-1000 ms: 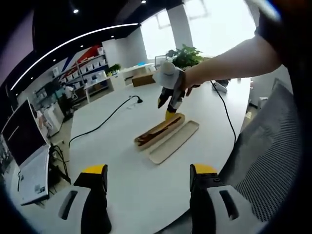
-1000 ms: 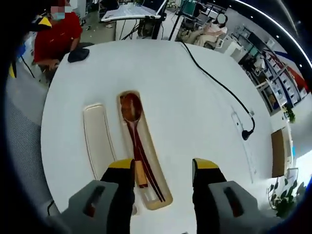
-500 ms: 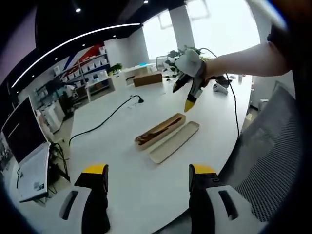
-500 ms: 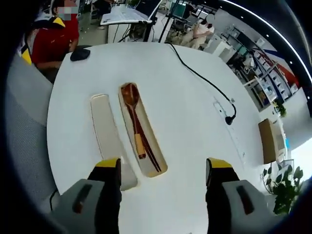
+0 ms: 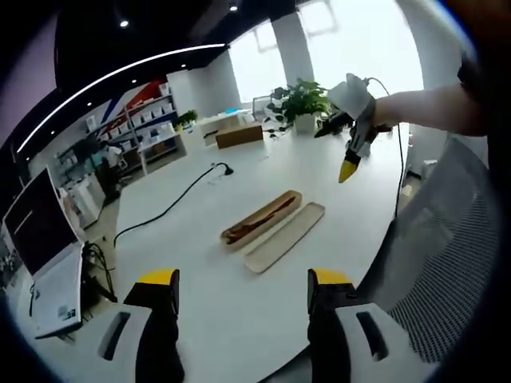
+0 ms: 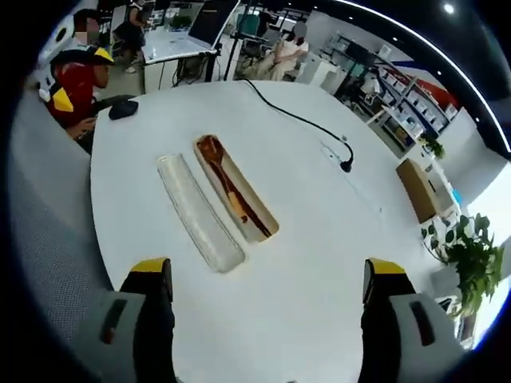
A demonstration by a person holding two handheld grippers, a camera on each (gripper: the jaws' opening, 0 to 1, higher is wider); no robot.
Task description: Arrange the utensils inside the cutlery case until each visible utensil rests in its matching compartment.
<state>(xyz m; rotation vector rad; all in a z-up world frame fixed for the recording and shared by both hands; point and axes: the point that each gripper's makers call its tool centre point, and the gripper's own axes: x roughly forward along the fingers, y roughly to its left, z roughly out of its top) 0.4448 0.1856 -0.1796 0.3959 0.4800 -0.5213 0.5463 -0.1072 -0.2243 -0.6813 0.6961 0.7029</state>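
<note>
A wooden cutlery case (image 5: pixel 262 217) (image 6: pixel 235 190) lies on the round white table (image 5: pixel 207 287) (image 6: pixel 319 263), with a brown wooden spoon (image 6: pixel 217 164) and dark chopsticks lying inside it. Its pale lid (image 5: pixel 285 236) (image 6: pixel 200 214) rests alongside, empty. My left gripper (image 5: pixel 242 311) hovers open at the near table edge, far from the case. My right gripper (image 6: pixel 267 307) is open above the table, well back from the case; it also appears in the left gripper view, right gripper (image 5: pixel 349 159), held high in a gloved hand at the upper right.
A black cable (image 5: pixel 172 204) (image 6: pixel 299 121) runs across the table to a plug. A mesh chair (image 5: pixel 447 239) stands at the table's right side. A person in red (image 6: pixel 73 84) sits by a black mouse (image 6: pixel 121 110). A potted plant (image 5: pixel 299 100) stands at the far edge.
My right gripper has lifted up and away from the case and its jaws have spread wider. The case, utensils and lid have stayed where they were.
</note>
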